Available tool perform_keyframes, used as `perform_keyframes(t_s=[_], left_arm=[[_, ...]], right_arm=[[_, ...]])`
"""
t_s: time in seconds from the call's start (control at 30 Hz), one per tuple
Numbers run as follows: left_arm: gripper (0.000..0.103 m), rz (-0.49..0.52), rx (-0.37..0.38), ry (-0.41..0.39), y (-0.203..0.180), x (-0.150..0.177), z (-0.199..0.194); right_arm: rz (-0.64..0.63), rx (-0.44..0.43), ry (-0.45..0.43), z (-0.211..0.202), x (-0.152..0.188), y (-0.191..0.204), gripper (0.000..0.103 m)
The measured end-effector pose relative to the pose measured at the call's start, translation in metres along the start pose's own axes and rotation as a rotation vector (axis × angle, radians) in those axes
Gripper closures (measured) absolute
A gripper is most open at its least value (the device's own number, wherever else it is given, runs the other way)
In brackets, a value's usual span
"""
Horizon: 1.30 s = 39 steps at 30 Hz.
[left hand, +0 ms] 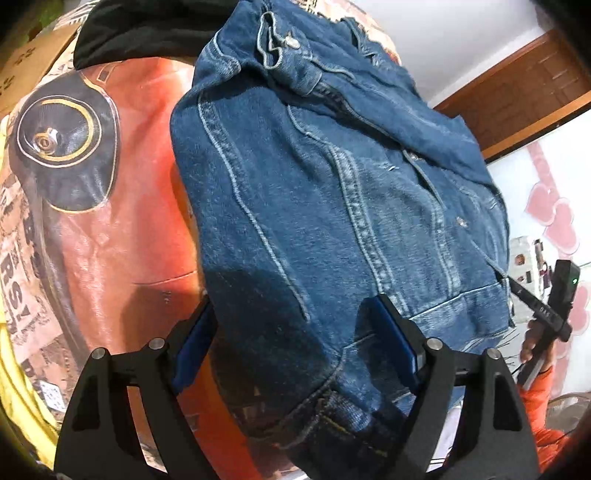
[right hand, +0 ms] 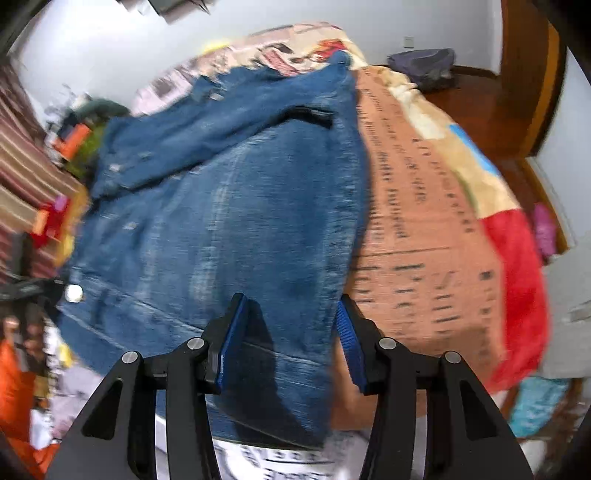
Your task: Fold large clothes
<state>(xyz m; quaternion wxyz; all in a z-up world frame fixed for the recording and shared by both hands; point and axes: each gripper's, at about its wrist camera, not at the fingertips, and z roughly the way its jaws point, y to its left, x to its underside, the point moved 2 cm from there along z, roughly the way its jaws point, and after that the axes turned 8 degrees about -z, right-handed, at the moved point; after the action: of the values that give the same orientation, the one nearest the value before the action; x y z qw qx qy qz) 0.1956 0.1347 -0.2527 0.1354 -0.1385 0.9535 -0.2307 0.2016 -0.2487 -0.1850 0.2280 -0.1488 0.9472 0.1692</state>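
A blue denim jacket (left hand: pixel 332 192) lies partly folded on a printed bedspread (left hand: pixel 122 206). My left gripper (left hand: pixel 291 325) is open, its fingers straddling the jacket's near hem corner without closing on it. In the right wrist view the same jacket (right hand: pixel 229 206) lies blurred by motion. My right gripper (right hand: pixel 291 314) is open over the jacket's near hem, one pad (right hand: pixel 232 332) above the denim and the other (right hand: pixel 351 339) beside its edge. The right gripper also shows in the left wrist view (left hand: pixel 550 306), held by a hand in an orange sleeve.
A black garment (left hand: pixel 140 33) lies at the far end of the bed. A cardboard box (left hand: pixel 26 62) and yellow cloth (left hand: pixel 18 332) sit at the left. A wooden door (right hand: pixel 532 74) and a floor with a grey bundle (right hand: pixel 424 66) lie beyond the bedspread (right hand: pixel 424 240).
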Motion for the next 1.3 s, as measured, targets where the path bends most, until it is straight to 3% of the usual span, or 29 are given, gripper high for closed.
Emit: perform_keyframes(t_s=[0.1, 0.13, 0.17, 0.2, 0.23, 0.33, 0.47, 0.63, 0.83, 0.93, 1.0, 1.13, 1.3], left_arm=[[0.041, 0.013, 0.049, -0.005, -0.005, 0.0, 0.001], [0.052, 0.015, 0.065, -0.006, -0.006, 0.0, -0.001], [0.061, 0.024, 0.07, -0.013, -0.009, 0.0, -0.005], [0.067, 0.044, 0.066, -0.024, -0.014, 0.0, -0.007], [0.08, 0.068, 0.06, -0.035, -0.019, -0.002, -0.01], [0.09, 0.13, 0.063, -0.096, -0.035, -0.004, -0.027], [0.092, 0.154, 0.109, -0.175, -0.054, -0.021, -0.056], [0.093, 0.134, 0.187, -0.277, -0.073, -0.066, -0.093], [0.093, 0.088, 0.075, -0.399, -0.075, -0.139, -0.105], [0.093, 0.054, 0.017, -0.427, -0.068, -0.169, -0.091], [0.093, 0.013, -0.019, -0.427, -0.057, -0.189, -0.073], [0.093, -0.063, -0.06, -0.347, -0.03, -0.222, -0.018], [0.092, 0.0, -0.184, -0.291, -0.027, -0.228, 0.027]], right_arm=[[0.013, -0.001, -0.012, 0.009, -0.001, 0.002, 0.061], [0.02, -0.006, -0.018, 0.009, -0.003, 0.002, 0.067], [0.023, -0.018, -0.025, 0.009, -0.006, 0.003, 0.084], [0.018, -0.028, -0.019, 0.008, -0.01, 0.005, 0.09], [0.014, -0.029, -0.018, 0.007, -0.014, 0.008, 0.091], [-0.002, -0.064, -0.04, -0.003, -0.022, 0.015, 0.093], [-0.007, -0.131, -0.093, -0.022, -0.043, 0.022, 0.094], [-0.003, -0.194, -0.181, -0.042, -0.085, 0.024, 0.095], [-0.041, -0.082, -0.281, -0.043, -0.154, 0.022, 0.095], [-0.027, -0.009, -0.291, -0.024, -0.178, 0.01, 0.095], [0.008, -0.009, -0.27, -0.005, -0.189, -0.005, 0.095], [0.09, -0.029, -0.19, 0.044, -0.202, -0.029, 0.095], [0.112, 0.014, -0.122, 0.089, -0.205, -0.045, 0.095]])
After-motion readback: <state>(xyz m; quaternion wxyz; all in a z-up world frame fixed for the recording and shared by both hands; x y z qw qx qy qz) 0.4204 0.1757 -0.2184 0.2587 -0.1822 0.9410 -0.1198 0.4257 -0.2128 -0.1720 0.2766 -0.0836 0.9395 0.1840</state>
